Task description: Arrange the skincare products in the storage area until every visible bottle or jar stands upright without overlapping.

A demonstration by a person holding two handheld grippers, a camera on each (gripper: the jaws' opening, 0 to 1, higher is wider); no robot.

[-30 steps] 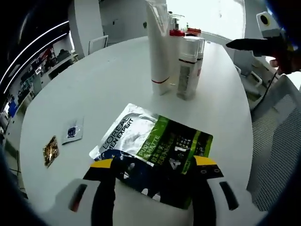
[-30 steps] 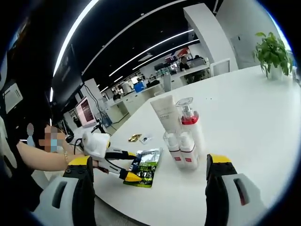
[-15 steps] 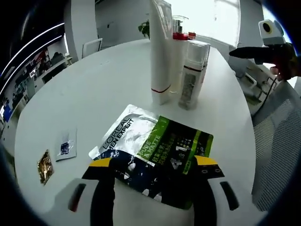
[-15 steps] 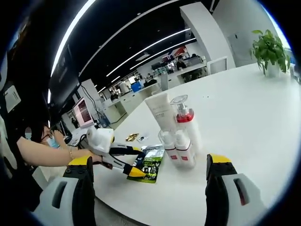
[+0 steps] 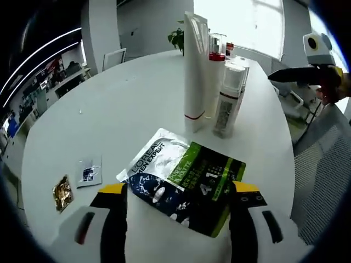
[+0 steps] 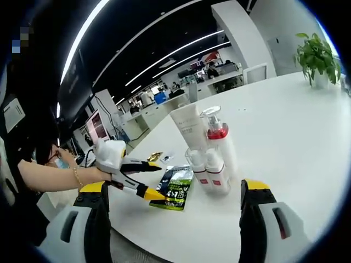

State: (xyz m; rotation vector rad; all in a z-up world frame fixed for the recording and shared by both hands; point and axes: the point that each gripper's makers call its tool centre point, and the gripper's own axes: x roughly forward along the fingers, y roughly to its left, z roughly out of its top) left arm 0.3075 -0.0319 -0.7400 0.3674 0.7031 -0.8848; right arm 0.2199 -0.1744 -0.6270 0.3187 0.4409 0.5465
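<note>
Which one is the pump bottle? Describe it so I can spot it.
On the white table, find the standing cluster beyond the flat green sachet. The pump bottle stands beside the tall white tube, and it alone has a red collar under a clear cap.

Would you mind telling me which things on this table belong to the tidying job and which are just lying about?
Belong to the job:
white tube
pump bottle
two small bottles
green sachet

Just lying about:
gold packet
small clear packet
potted plant
</note>
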